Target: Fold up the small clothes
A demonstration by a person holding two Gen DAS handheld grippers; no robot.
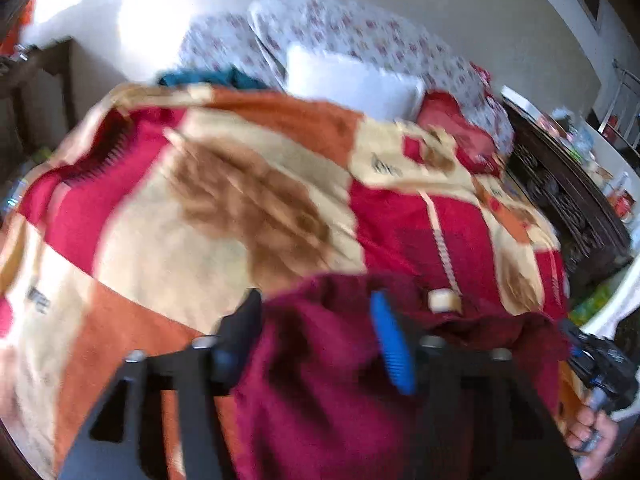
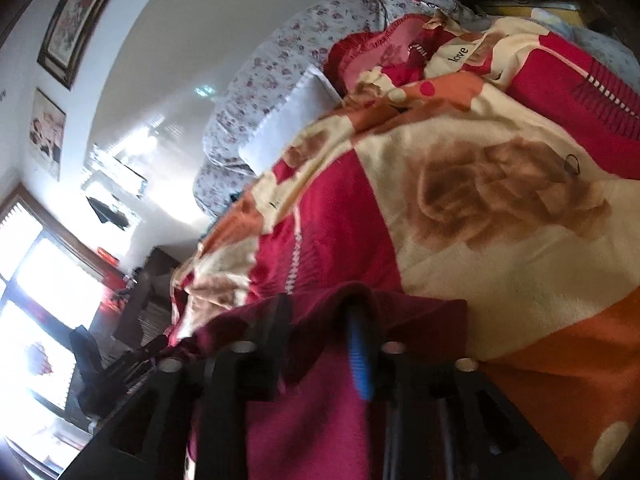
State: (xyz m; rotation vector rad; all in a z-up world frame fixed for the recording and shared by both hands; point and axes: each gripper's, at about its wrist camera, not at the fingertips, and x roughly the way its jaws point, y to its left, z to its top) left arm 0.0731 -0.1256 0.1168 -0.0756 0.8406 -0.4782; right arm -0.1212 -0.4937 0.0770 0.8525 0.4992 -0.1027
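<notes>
Item: maroon garment [image 1: 320, 380], lying on a patterned blanket [image 1: 168, 240] in red, cream and orange.

Left gripper [image 1: 320, 344]: we find its fingers parted, the garment between them, the pads not pressing it.

Right gripper [image 2: 320, 344]: likewise parted; the garment [image 2: 304, 412] lies between its fingers and bunches over the blue-padded one [image 2: 360, 360].

Beyond the fingertips: white pillow [image 1: 352, 80], floral bedding [image 1: 340, 28].

Right of the left fingers: a hand [image 1: 592, 432] holding the other gripper.

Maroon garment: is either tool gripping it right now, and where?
Neither grips it. Both tools stand open, with the maroon garment lying loose between the fingers of the left tool and the right tool, on the blanket.
</notes>
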